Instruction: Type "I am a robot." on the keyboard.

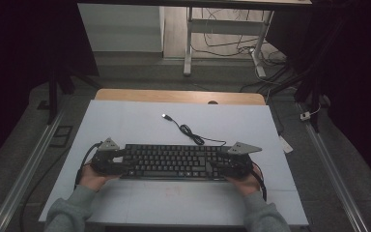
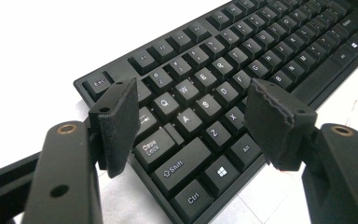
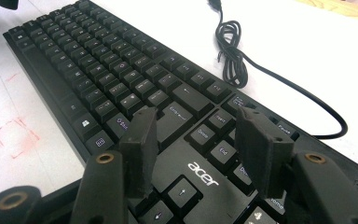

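White sheeting covers the table (image 1: 125, 121), with a strip of wood showing at its far edge and a dim room with desk legs and loose wires beyond. Lying flat near the person's side is a black keyboard (image 1: 174, 161), long edge facing them, its cable (image 1: 189, 131) coiled and running off to a plug on the sheet behind it.

At the left end the left gripper (image 1: 110, 162) sits over the corner keys. From the left gripper view its jaws stand apart above the Caps Lock and Alt area, the pads (image 2: 120, 122) pressing on nothing, so it is loose, not holding. Over at the right end the right gripper (image 1: 232, 164) hangs above the arrow and Delete keys, jaws likewise spread with only keys beneath them; nothing is clamped.

It looks to me like a two-ended lift or shift of the keyboard is being set up. To do it well, I'd say each gripper should slide outward until its jaws straddle the keyboard's front and back edges, not the keycaps, then both close together evenly. Raising both ends level should keep it from twisting, and the cable needs slack so it doesn't drag.
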`<state>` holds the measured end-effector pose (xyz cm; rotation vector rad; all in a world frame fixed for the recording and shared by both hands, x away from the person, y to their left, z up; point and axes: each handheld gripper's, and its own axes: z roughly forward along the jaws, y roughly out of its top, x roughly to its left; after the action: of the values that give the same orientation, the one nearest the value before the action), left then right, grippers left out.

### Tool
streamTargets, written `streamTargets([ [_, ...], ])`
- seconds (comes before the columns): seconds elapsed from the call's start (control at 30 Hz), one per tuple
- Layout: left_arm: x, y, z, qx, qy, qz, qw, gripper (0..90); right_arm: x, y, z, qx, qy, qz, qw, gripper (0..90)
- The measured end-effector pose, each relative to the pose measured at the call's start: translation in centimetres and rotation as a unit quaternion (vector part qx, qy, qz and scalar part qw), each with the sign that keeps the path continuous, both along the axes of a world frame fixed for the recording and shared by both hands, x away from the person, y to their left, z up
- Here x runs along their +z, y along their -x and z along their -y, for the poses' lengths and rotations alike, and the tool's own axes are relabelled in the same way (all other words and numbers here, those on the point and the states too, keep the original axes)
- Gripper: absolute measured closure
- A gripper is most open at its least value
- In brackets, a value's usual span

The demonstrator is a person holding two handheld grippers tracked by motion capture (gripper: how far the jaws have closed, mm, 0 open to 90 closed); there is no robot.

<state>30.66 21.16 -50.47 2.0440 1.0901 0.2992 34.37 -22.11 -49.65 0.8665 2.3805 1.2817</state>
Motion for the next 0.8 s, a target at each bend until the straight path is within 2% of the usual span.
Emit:
streamTargets([
  [0.43,0.7,0.1,0.9,-0.019,0.021,0.011,0.9995,37.0,0.0,-0.1,0.0,0.001,0.002,0.0,1.0,49.6],
  [0.8,1.0,0.3,2.5,-0.053,0.022,0.015,0.9982,49.4,0.0,-0.1,-0.1,0.001,0.002,0.001,1.0,49.5],
])
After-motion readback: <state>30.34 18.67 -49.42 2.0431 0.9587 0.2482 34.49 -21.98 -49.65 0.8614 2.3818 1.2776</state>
